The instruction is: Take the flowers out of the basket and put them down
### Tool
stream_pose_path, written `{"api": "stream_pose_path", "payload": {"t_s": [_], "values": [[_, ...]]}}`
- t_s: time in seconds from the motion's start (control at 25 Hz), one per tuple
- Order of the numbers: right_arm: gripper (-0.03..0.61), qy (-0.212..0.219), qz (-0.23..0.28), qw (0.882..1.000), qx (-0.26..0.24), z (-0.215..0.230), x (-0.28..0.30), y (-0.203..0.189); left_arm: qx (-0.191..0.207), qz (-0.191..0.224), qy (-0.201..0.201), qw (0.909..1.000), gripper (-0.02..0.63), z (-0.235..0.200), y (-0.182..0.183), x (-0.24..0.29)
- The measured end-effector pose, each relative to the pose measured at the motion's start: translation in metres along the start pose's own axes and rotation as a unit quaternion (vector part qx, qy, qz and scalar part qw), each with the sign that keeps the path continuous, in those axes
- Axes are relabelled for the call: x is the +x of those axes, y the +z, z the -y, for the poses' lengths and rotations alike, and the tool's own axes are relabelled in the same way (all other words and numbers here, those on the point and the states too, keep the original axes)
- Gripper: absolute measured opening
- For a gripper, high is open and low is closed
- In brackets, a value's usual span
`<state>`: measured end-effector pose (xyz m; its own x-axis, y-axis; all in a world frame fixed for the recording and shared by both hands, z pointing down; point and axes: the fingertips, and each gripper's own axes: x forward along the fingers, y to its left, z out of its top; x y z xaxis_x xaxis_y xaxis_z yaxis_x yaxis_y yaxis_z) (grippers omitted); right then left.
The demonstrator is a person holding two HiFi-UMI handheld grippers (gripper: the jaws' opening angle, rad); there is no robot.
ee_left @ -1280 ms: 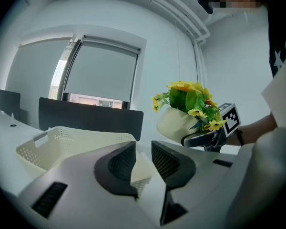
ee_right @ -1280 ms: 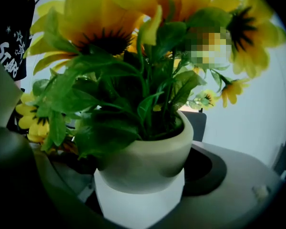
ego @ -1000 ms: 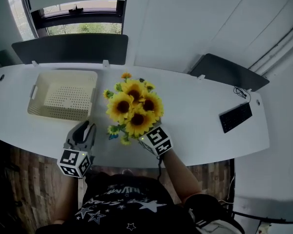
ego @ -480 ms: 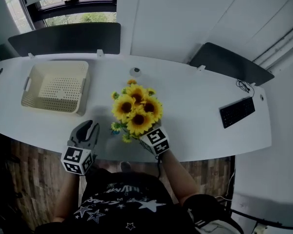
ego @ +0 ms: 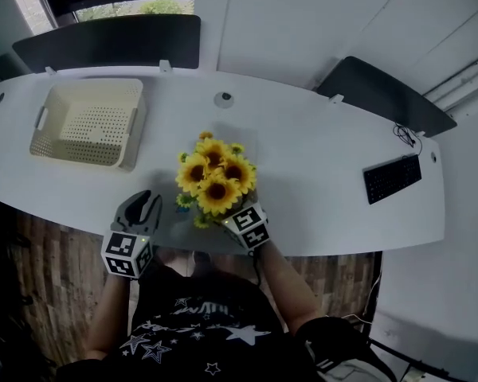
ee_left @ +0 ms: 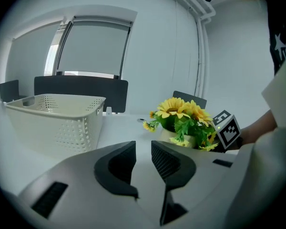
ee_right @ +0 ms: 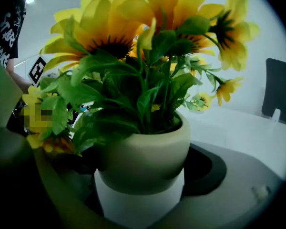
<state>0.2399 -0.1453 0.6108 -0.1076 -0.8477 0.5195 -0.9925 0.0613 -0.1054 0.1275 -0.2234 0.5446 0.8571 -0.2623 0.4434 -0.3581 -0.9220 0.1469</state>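
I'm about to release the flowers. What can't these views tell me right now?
The base of the pot, and whether it touches the table: in the head view the sunflowers cover it; the right gripper view's lower edge cuts it off; in the left gripper view the left gripper hides it with its own body.
The small round object near the table's far edge: too small in the head view to identify.
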Motion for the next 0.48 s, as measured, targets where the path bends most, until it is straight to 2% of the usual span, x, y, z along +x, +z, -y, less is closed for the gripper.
{"api": "stream_pose_path", "payload": {"t_s": [0.2, 0.48], "values": [[0.508, 0.011, -0.013, 1.000, 0.000, -0.006, 0.003, -0.015, -0.008, -0.001, 0.019, 0.9998, 0.104, 0.002, -0.011, -0.010], [0.508, 0.015, -0.029, 0.999, -0.026, -0.008, 0.005, -0.021, -0.022, 0.005, 0.045, 0.9987, 0.104, 0.000, -0.021, -0.027]]}}
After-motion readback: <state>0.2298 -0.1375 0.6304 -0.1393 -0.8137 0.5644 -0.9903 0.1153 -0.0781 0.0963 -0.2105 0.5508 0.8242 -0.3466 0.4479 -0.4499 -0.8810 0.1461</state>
